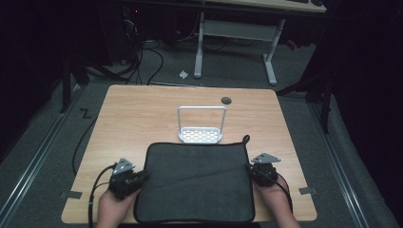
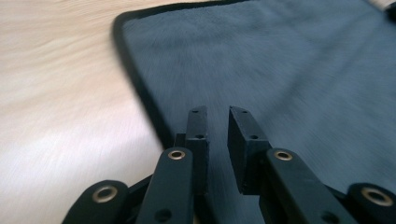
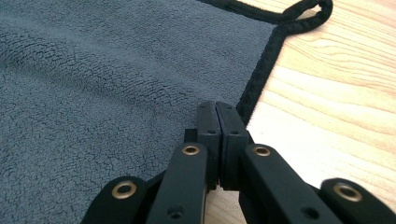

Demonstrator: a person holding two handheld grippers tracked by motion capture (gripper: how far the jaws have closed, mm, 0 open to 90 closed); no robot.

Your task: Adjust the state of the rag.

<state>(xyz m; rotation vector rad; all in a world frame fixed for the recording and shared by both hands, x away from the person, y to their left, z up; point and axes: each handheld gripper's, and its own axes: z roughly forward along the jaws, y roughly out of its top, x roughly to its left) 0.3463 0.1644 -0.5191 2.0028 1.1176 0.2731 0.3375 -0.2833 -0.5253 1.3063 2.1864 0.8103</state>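
Dark carpeted flooring surrounds the wooden counter (image 1: 142,114), on which a dark grey microfibre towel (image 1: 195,180) lies spread flat at the near edge. The left gripper (image 1: 138,176) sits at the towel's left border; its fingers (image 2: 198,128) stand slightly apart with nothing clamped between them, and the towel's black-bound edge (image 2: 140,88) runs just left of the fingertips, with the pile directly ahead. The right gripper (image 1: 250,167) rests at the towel's right border; its fingers (image 3: 208,123) are pressed together, with no cloth visibly pinched, above the towel's edge. A hanging loop (image 3: 306,11) lies ahead and to the right of those fingers. Beyond the towel, well ahead of both pairs of fingers, stands a white metal rack (image 1: 201,128).
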